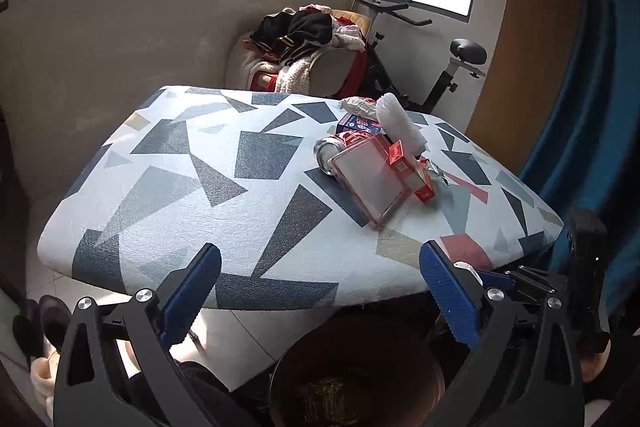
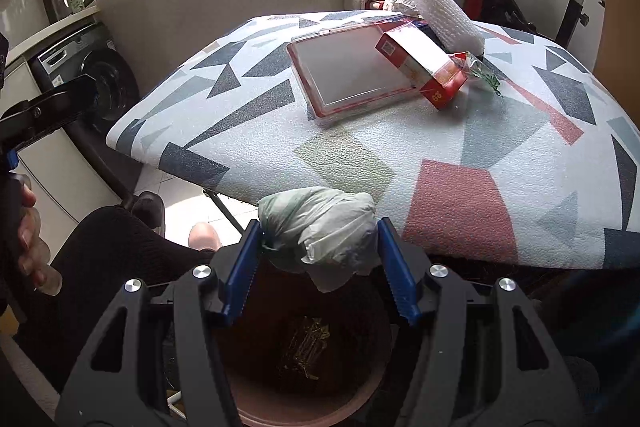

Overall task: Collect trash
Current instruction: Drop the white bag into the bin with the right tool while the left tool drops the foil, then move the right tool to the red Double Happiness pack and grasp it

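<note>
My right gripper (image 2: 318,247) is shut on a crumpled white plastic bag (image 2: 320,223) and holds it over a dark round trash bin (image 2: 308,359), just off the table's near edge. The bin also shows in the left wrist view (image 1: 356,367). My left gripper (image 1: 320,287) is open and empty, above the bin at the table's front edge. On the patterned table (image 1: 240,187) lies a pile of trash: a clear flat box with red trim (image 1: 370,183), a can (image 1: 336,147), a small red carton (image 2: 424,67), a white foam roll (image 2: 444,15) and a blue box (image 1: 358,125).
A chair heaped with clothes (image 1: 308,43) and an exercise bike (image 1: 440,67) stand behind the table. A washing machine (image 2: 80,83) is at the left. My leg and shoe (image 2: 148,211) are beside the bin. A blue curtain (image 1: 580,107) hangs at the right.
</note>
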